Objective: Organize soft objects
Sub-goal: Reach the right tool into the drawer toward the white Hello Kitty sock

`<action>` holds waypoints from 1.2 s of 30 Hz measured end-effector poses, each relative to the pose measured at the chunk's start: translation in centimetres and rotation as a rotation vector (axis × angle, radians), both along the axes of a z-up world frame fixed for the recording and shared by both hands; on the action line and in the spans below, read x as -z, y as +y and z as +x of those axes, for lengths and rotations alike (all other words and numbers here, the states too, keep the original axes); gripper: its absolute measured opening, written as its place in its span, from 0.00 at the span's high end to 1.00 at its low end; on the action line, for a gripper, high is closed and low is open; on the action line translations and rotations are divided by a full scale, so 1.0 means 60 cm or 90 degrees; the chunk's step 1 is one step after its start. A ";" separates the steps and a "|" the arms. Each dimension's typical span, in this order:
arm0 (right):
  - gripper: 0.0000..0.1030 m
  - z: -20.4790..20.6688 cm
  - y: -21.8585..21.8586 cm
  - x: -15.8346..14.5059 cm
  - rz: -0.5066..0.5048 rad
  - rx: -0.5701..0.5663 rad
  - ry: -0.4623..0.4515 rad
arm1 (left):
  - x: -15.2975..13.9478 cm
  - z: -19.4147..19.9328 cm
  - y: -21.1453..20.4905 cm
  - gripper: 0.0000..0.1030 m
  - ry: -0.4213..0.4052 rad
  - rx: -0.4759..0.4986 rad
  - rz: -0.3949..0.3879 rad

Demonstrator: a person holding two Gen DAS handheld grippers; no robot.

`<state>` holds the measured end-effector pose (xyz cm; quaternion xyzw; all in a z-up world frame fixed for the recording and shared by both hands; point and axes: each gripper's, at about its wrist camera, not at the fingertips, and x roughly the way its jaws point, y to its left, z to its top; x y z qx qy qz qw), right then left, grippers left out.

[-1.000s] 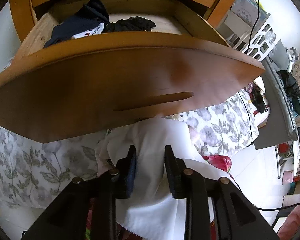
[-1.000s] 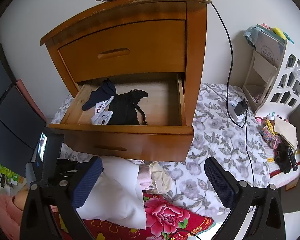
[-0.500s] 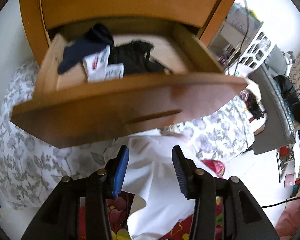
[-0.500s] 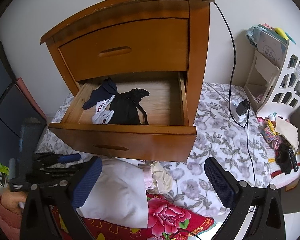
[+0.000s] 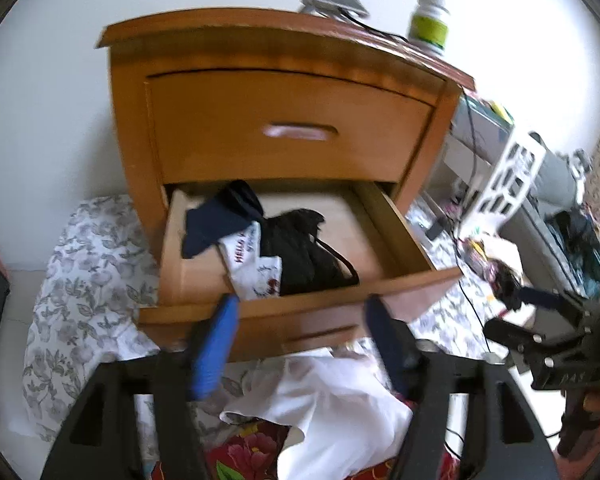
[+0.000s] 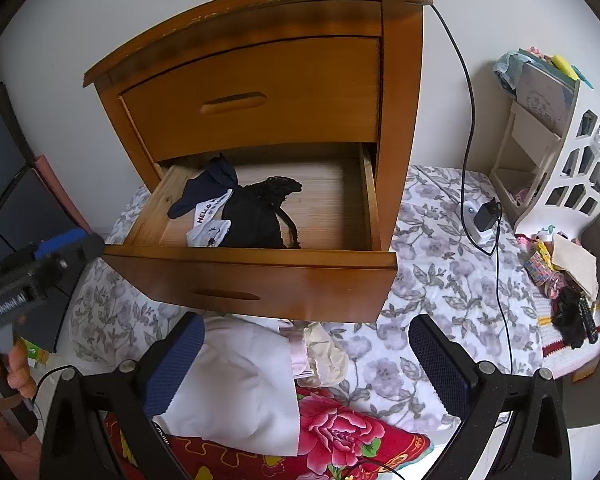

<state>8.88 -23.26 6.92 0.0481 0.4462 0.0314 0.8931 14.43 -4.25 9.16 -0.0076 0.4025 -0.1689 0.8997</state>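
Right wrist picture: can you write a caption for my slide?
Open right gripper hovers over white cloth below the nightstand's open drawer holding dark clothes.

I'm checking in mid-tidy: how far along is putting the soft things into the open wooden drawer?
Done: a navy garment, a white printed cloth and a black lace piece lie in the open wooden drawer. In hand: nothing; the left gripper is opening, empty, and the right gripper is open. Left: the white cloth and cream pieces on the floral bedding.
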 end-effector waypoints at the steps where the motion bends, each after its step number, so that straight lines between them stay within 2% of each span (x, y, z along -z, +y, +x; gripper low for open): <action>1: 0.00 0.000 0.001 0.000 0.000 -0.001 0.000 | 0.000 0.001 0.004 0.19 -0.005 -0.011 0.002; 6: 0.00 0.004 0.005 0.004 -0.002 -0.004 0.006 | 0.010 0.006 0.021 0.17 -0.009 -0.058 -0.005; 7: 0.00 0.005 0.006 0.005 -0.003 -0.004 0.007 | 0.014 0.006 0.022 0.13 -0.016 -0.067 -0.002; 8: 0.00 0.006 0.006 0.006 -0.003 -0.005 0.007 | 0.016 0.005 0.024 0.04 -0.023 -0.076 0.005; 9: 0.00 0.008 0.008 0.007 -0.002 -0.007 0.009 | 0.018 0.006 0.028 0.02 -0.032 -0.088 0.013; 22: 0.00 0.052 0.043 0.026 -0.009 -0.032 0.021 | 0.029 0.015 0.066 0.01 -0.053 -0.117 -0.010; 36: 0.00 0.149 0.076 0.030 0.007 -0.058 0.031 | 0.052 0.056 0.100 0.01 -0.055 -0.125 -0.029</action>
